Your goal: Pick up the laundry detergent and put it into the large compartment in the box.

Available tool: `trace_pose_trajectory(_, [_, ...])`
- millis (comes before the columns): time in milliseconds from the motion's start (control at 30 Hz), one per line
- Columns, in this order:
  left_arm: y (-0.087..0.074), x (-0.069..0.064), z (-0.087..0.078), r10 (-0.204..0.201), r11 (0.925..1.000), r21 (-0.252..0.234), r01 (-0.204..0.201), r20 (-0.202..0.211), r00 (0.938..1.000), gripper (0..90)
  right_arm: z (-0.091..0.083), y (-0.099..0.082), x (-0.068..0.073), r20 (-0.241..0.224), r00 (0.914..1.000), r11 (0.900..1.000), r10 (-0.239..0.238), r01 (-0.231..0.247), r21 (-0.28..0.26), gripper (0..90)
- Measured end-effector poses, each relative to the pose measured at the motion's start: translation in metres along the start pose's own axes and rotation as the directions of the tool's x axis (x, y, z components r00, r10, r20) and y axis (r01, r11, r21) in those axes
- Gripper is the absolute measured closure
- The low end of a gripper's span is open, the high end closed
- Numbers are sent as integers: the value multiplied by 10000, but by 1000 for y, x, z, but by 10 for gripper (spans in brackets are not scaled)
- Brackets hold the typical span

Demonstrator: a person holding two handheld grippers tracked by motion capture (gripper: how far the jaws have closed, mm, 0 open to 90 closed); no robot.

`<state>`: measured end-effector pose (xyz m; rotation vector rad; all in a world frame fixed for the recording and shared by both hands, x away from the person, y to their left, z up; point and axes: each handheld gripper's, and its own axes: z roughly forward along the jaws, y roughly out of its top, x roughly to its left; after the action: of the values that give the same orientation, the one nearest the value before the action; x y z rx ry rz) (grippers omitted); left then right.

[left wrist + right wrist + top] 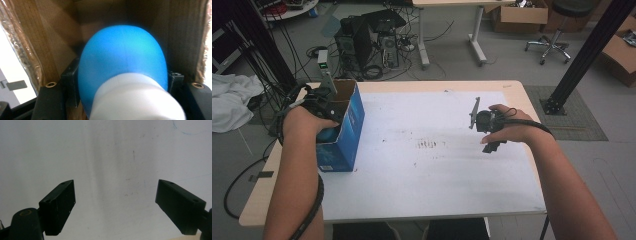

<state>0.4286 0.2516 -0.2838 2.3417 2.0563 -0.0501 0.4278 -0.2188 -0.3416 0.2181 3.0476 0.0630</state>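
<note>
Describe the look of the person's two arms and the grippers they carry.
Both forearms are bare, with no sleeves showing. Each gripper is black: the left gripper trails a thick black cable along the forearm; the right gripper has two blocky black jaws with small screw holes, a grey plate on top and a thin black cable.

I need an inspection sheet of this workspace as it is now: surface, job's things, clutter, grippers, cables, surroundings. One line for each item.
Surface: wooden table under a white sheet with faint dark marks.
Job's things: open blue cardboard box at the sheet's left edge; blue object with a white end held inside the box.
Clutter: nothing seen on the sheet besides the box.
Grippers: left gripper reaches into the box, shut on the blue object; right gripper open over the bare sheet, holding nothing.
Cables: black cable along the left forearm; cable loops on the floor.
Surroundings: computer tower, second desk, stool, cardboard boxes, white cloth.
</note>
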Motion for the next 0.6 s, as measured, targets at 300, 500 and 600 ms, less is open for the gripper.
trace_pose_trajectory(300, [-3,-2,-8,-40,9998,-171,38,-126,9999,336,-1,2,1,28,10000,10000,-71,71,-41,164])
trace_pose_trajectory(500, [-6,-2,-14,-95,9997,-242,91,-172,9998,306,-3,3,1,70,9999,9999,-90,90,-60,164])
trace_pose_trajectory(600, [-8,-2,-20,-169,9995,-263,163,-221,9996,274,-5,4,2,92,9999,9999,-128,128,-30,164])
